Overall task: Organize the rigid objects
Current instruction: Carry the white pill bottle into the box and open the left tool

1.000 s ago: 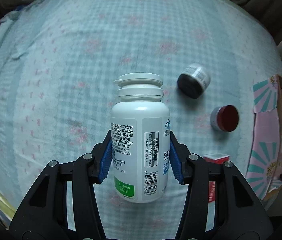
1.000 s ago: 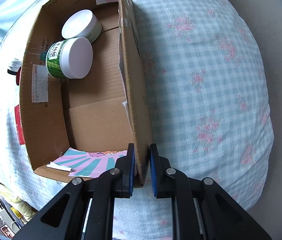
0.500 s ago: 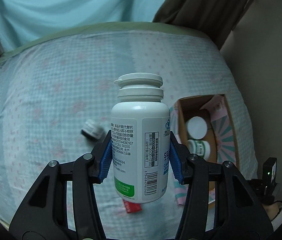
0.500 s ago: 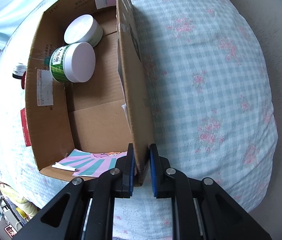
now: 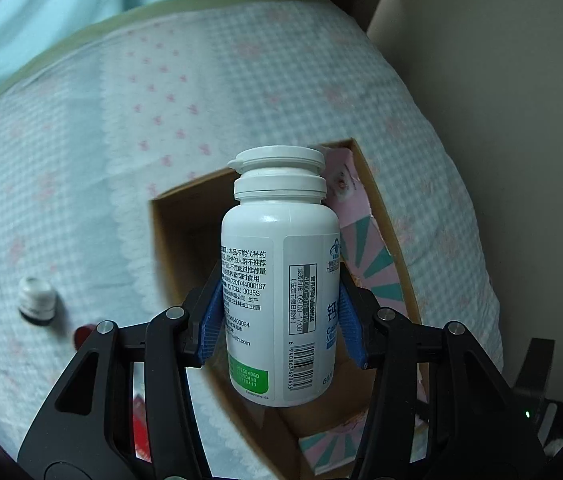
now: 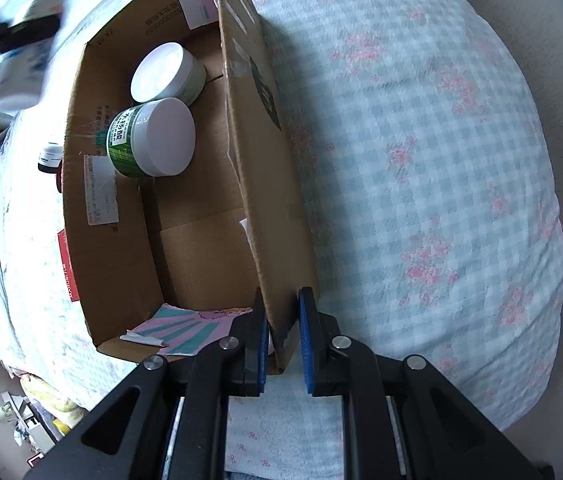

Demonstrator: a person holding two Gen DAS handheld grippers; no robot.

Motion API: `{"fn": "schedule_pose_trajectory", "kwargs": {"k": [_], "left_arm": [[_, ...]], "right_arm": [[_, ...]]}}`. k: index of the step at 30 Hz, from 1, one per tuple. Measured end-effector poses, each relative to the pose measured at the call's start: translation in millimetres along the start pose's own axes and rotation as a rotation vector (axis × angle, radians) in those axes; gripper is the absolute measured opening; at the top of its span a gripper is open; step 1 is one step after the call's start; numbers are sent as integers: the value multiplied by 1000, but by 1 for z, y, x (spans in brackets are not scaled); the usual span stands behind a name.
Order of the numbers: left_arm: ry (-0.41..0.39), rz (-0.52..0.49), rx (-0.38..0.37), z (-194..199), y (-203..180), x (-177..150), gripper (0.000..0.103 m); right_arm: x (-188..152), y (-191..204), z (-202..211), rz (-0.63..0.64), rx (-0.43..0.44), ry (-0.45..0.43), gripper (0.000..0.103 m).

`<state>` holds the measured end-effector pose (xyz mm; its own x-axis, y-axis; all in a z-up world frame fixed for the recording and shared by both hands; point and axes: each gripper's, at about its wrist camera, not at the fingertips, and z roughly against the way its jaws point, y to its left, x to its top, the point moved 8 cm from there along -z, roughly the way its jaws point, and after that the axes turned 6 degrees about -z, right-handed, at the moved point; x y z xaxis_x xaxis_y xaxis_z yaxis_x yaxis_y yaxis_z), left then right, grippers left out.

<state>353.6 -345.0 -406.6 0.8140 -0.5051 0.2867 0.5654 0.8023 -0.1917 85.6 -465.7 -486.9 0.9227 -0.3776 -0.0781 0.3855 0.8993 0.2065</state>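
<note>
The bed (image 5: 265,80) takes up most of both views, and on it sits the box (image 6: 265,184), open at the top. From my left wrist camera the box mouth (image 5: 185,240) lies directly under and behind what I carry, so the coming move should be a straight lowering rather than any more travel across. My right gripper (image 6: 283,336) is clamped on the near wall of the box, steadying it. Two jars (image 6: 161,136) already lie in the far part of the box, touching each other; the near floor is bare cardboard, and I judge that the free spot. My left gripper (image 5: 281,312) is clamped on the bottle (image 5: 281,288), pads on its lower body, long axis running forward along the fingers, cap away from me. A small vial (image 5: 37,300) lies outside on the bed, well apart to the left.
</note>
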Motion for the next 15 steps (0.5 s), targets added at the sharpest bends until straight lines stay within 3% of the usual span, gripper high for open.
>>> {"fn": "schedule_pose_trajectory", "kwargs": {"k": [8, 15], "left_arm": [[97, -54, -8, -60, -26, -3, 47], [144, -79, 10, -78, -37, -6, 49]], "right_arm": [[5, -5, 3, -7, 18, 14, 13], [9, -4, 6, -7, 38, 6, 13]]}}
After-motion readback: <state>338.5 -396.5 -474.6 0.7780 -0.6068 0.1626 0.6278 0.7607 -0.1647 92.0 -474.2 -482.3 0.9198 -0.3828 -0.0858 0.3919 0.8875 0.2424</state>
